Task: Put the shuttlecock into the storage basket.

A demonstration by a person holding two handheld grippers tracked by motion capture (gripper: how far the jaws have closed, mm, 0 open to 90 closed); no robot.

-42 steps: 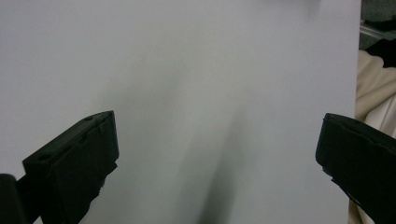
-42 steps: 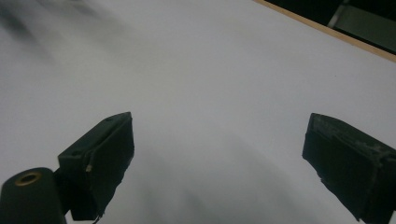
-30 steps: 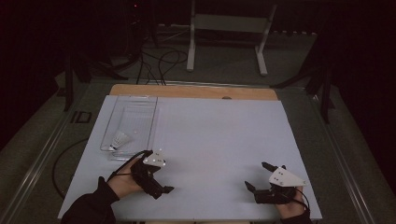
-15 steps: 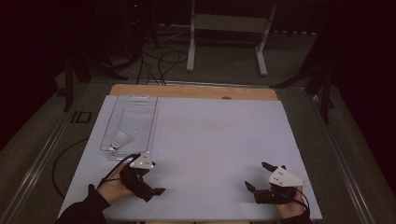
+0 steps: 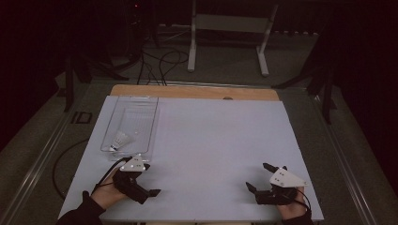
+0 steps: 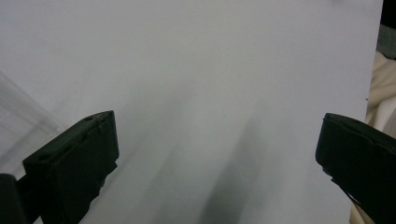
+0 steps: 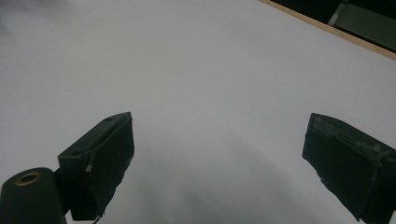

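My left gripper (image 5: 149, 180) has its jaws spread wide and holds nothing; in the left gripper view I see only the bare white table (image 6: 210, 70) between them. My right gripper (image 5: 263, 177) is also spread wide and empty, low over the table near its front edge. Just beyond my left gripper stands a clear tray (image 5: 141, 105), and the shuttlecock (image 5: 120, 140) lies inside it, at the end nearest to this gripper. The tray wall stands between the gripper and the shuttlecock. Between my two grippers the white surface is open. The wooden edge (image 5: 187, 91) of the table lies far ahead of both.
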